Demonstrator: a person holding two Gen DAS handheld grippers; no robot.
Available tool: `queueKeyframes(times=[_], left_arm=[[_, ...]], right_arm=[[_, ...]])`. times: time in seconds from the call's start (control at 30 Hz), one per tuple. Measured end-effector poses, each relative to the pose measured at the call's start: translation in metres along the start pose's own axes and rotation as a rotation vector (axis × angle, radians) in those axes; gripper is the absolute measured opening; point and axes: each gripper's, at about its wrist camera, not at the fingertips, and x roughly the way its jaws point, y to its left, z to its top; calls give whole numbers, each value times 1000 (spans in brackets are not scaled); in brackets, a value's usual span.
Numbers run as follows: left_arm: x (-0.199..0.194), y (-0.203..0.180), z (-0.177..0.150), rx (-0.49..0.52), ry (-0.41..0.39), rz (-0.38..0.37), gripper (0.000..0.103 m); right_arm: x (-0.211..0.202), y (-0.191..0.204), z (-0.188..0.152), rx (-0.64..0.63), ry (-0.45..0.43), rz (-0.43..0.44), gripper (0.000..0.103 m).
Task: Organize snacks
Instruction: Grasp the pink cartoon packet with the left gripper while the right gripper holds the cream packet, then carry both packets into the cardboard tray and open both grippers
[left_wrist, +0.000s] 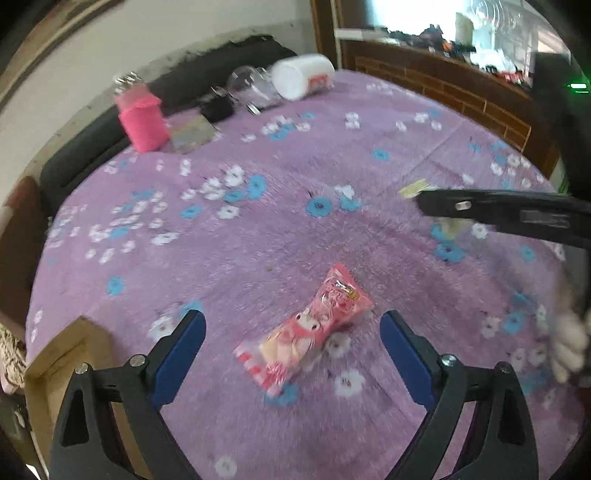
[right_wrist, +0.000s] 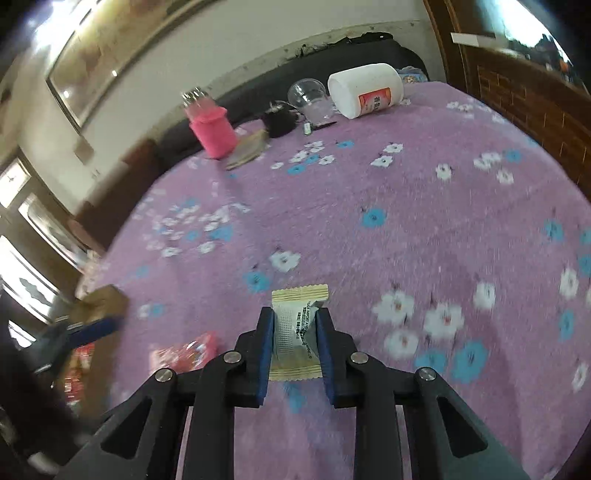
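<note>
- Snack packet (right_wrist: 297, 329), small with cream crimped ends, pinched between the blue pads of the right gripper (right_wrist: 294, 325), just above the purple flowered cloth (right_wrist: 406, 192)
- Left gripper (left_wrist: 292, 322) spread wide, gripping nothing, hovering over a pink snack pack (left_wrist: 306, 330) lying flat on the cloth
- Cardboard box (left_wrist: 62, 354) at the table's left edge

Left hand-held gripper (left_wrist: 291, 332): jaws wide apart, tilted downward, nothing between pads. Right hand-held gripper (right_wrist: 294, 325): pads clamped together, pointing down and forward.
</note>
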Motion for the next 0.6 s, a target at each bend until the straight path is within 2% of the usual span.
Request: queueKeyframes(times=[0.03,0.1,0.13,0.17,0.2,0.4,0.6], left_arm=[[8,-1,1,10,18,0,94],[17,-2,0,10,50,-37,74],[21,-1,-1,-8,65,-73,58],[19,1,-2,-31,57,-102,38],[19,1,-2,-38,64,-107,24],[12,-2,-7,-89,44,-85,22],[-24,3,-20,-174,-16,-100,23]], right_arm=[[0,0,-1,4,-3,3,24],[3,-2,-1,18,2,21,24],[5,-4,-1,32,11,39,24],[6,-4,-1,39,18,47,24],[8,-6,-2,47,26,52,24],[5,-11,-4,70,18,60,24],[1,-14,-3,72,-8,47,24]])
